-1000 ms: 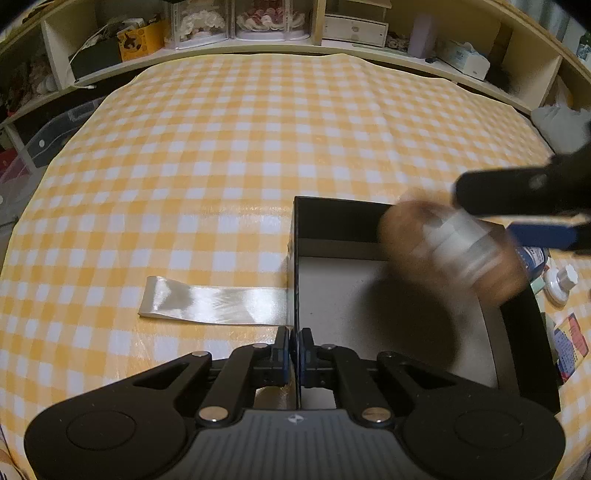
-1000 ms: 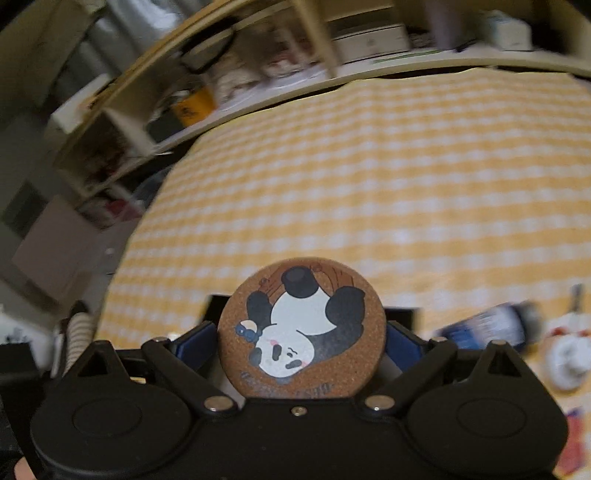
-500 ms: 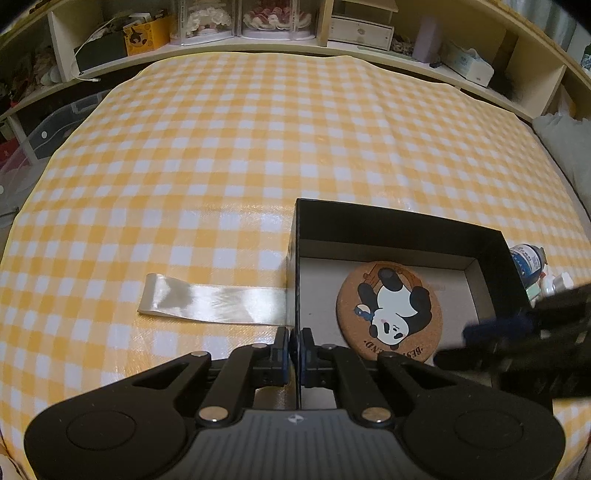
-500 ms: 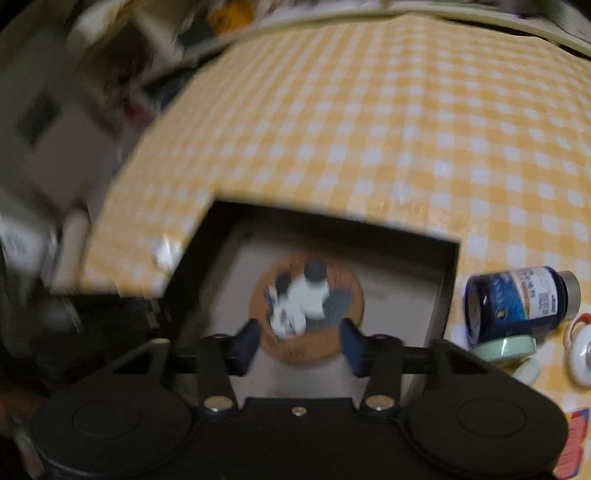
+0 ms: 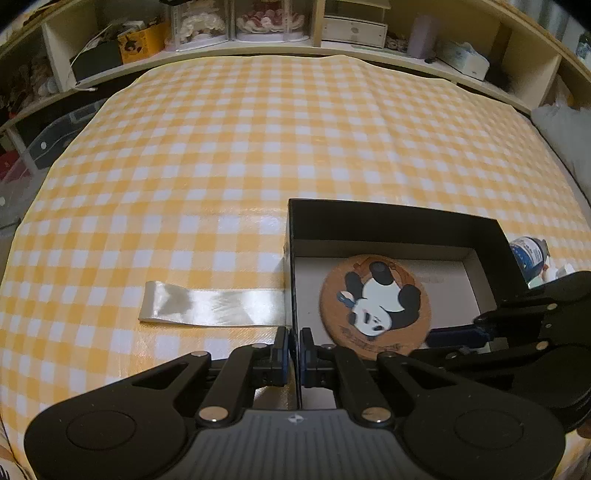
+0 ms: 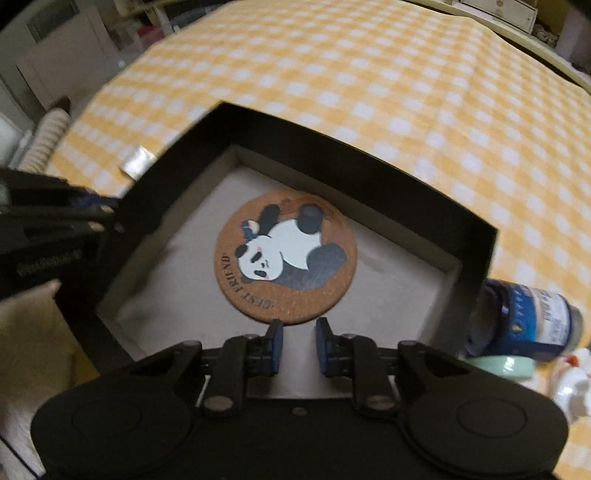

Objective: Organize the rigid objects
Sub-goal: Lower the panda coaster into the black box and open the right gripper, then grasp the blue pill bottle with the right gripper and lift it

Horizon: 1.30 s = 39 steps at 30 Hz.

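Our left gripper (image 5: pixel 294 345) is clamped on the black box's (image 5: pixel 391 223) near wall. Our right gripper (image 6: pixel 298 345), fingers slightly apart, hovers just behind the panda coaster (image 6: pixel 286 256) lying flat inside.

Things around the table
A yellow-and-white checked tablecloth (image 5: pixel 258 147) covered it; cream wooden shelves (image 5: pixel 369 22) with clutter stood behind.

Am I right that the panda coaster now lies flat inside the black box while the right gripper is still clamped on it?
Not quite. The panda coaster does lie flat inside the black box, but the right gripper is open and clear of it, as the right wrist view shows.
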### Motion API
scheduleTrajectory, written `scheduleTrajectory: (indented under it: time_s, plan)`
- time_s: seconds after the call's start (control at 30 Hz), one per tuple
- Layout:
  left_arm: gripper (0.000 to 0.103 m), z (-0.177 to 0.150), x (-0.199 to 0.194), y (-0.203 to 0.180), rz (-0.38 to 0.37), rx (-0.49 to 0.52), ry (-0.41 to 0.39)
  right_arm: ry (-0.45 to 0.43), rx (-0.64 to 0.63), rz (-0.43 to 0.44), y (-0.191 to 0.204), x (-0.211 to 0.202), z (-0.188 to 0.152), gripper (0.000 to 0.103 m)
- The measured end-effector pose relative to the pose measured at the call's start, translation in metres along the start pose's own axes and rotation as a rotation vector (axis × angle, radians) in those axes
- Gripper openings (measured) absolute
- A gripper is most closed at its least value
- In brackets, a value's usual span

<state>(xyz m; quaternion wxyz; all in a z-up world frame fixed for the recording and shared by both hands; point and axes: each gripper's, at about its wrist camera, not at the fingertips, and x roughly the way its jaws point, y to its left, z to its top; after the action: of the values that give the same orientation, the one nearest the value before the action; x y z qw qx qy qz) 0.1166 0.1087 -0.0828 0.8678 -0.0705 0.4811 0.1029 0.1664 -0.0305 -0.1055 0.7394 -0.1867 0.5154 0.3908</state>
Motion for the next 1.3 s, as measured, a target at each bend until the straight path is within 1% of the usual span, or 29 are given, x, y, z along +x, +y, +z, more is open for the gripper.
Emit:
scheduleTrajectory:
  time_s: [0.03, 0.13, 0.23, 0.37, 0.43, 0.5, 0.57, 0.7, 0.77, 0.8, 0.9, 0.93, 1.0, 1.03, 1.1, 1.13, 1.2, 1.27, 1.3]
  plan:
    - [0.005, 0.0, 0.001, -0.002, 0.006, 0.007, -0.002, -0.017, 0.0, 0.024, 0.0, 0.001, 0.0, 0.02]
    - [0.006, 0.001, 0.003, -0.006, -0.003, 0.015, -0.003, -0.042, -0.033, 0.046, 0.009, 0.002, 0.0, 0.02]
    - [0.007, 0.002, 0.006, -0.012, -0.013, 0.025, -0.006, -0.063, -0.049, 0.107, 0.016, 0.002, 0.0, 0.02]
    - [0.007, 0.004, 0.01, -0.017, -0.017, 0.026, -0.007, -0.09, -0.092, 0.131, 0.027, 0.003, -0.001, 0.02]
    - [0.007, 0.004, 0.012, -0.019, -0.024, 0.02, -0.006, -0.096, -0.089, 0.133, 0.026, 0.003, -0.002, 0.02]
    - [0.007, 0.004, 0.013, -0.019, -0.026, 0.02, -0.007, -0.103, -0.068, 0.155, 0.023, 0.001, -0.003, 0.02]
    - [0.007, 0.005, 0.014, -0.019, -0.027, 0.02, -0.006, -0.103, -0.052, 0.143, 0.02, -0.004, -0.003, 0.02]
    - [0.006, 0.004, 0.013, -0.02, -0.014, 0.03, -0.01, -0.135, 0.001, 0.131, 0.01, -0.026, -0.004, 0.02]
    - [0.006, 0.006, 0.015, -0.021, 0.0, 0.041, -0.014, -0.162, 0.049, 0.126, -0.001, -0.04, -0.003, 0.02]
    - [0.006, 0.008, 0.015, -0.02, 0.003, 0.041, -0.015, -0.178, 0.074, 0.124, -0.007, -0.048, -0.002, 0.022]
    - [0.006, 0.013, 0.015, -0.015, 0.001, 0.034, -0.018, -0.234, 0.127, 0.111, -0.025, -0.075, -0.004, 0.024]
    - [0.006, 0.014, 0.016, -0.015, 0.002, 0.033, -0.019, -0.256, 0.144, 0.101, -0.031, -0.084, -0.006, 0.026]
    - [0.006, 0.015, 0.016, -0.01, 0.004, 0.032, -0.019, -0.285, 0.186, 0.085, -0.045, -0.099, -0.009, 0.034]
    - [0.006, 0.016, 0.017, -0.01, 0.004, 0.031, -0.019, -0.298, 0.212, 0.081, -0.053, -0.106, -0.011, 0.037]
    - [0.006, 0.015, 0.016, -0.01, 0.003, 0.03, -0.02, -0.32, 0.277, 0.07, -0.069, -0.119, -0.016, 0.049]
    - [0.006, 0.015, 0.015, -0.009, 0.004, 0.031, -0.02, -0.324, 0.311, 0.061, -0.077, -0.124, -0.019, 0.051]
    - [0.006, 0.015, 0.015, -0.009, 0.004, 0.032, -0.02, -0.326, 0.396, 0.041, -0.093, -0.13, -0.026, 0.061]
    - [0.006, 0.016, 0.017, -0.009, 0.005, 0.032, -0.02, -0.329, 0.498, 0.034, -0.111, -0.13, -0.033, 0.067]
    - [0.006, 0.015, 0.015, -0.009, 0.004, 0.033, -0.02, -0.327, 0.552, 0.033, -0.119, -0.129, -0.036, 0.071]
